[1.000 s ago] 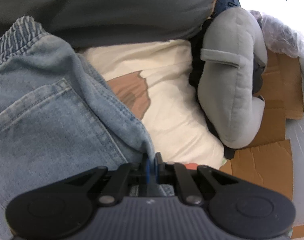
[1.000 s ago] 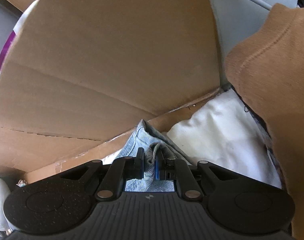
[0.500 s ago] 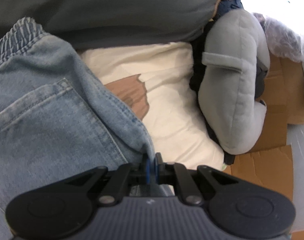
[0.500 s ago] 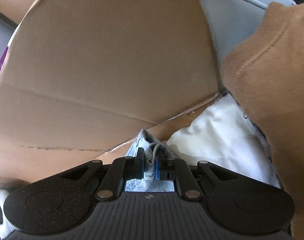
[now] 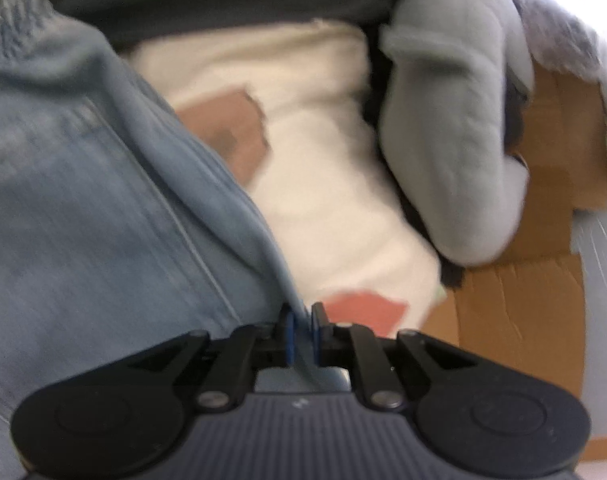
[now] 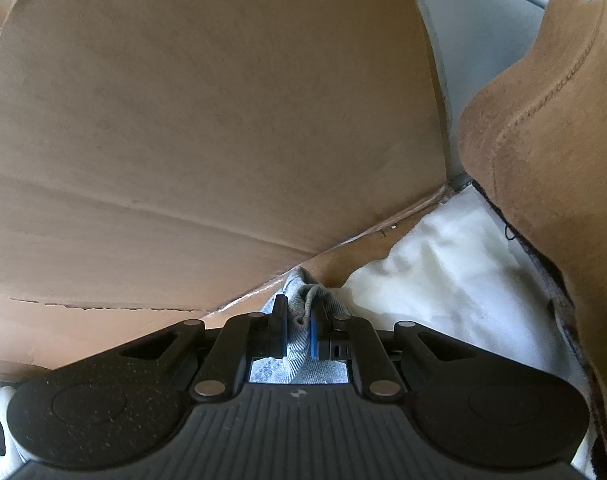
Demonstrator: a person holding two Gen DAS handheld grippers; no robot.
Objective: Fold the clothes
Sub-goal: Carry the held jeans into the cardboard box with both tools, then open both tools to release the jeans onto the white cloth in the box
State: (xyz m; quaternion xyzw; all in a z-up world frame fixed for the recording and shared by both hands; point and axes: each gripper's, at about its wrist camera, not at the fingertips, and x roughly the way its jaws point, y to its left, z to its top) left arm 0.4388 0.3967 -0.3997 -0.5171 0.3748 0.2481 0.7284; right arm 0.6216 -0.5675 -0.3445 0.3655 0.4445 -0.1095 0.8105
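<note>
The soft, heavyish light-blue denim jeans (image 5: 103,216) fill the frame's left, and both the left tongs (image 5: 301,330) and right tongs (image 6: 299,330) pinch their edge, which looks the sensible hold.

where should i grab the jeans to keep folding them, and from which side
Take the jeans by their edges, one tool per corner, coming in from above at a slant. The left tool already pinches a thin side fold, and the right tool clamps a bunched hem. The denim lies draped and soft, so only edges offer a pinchable ridge.
</note>
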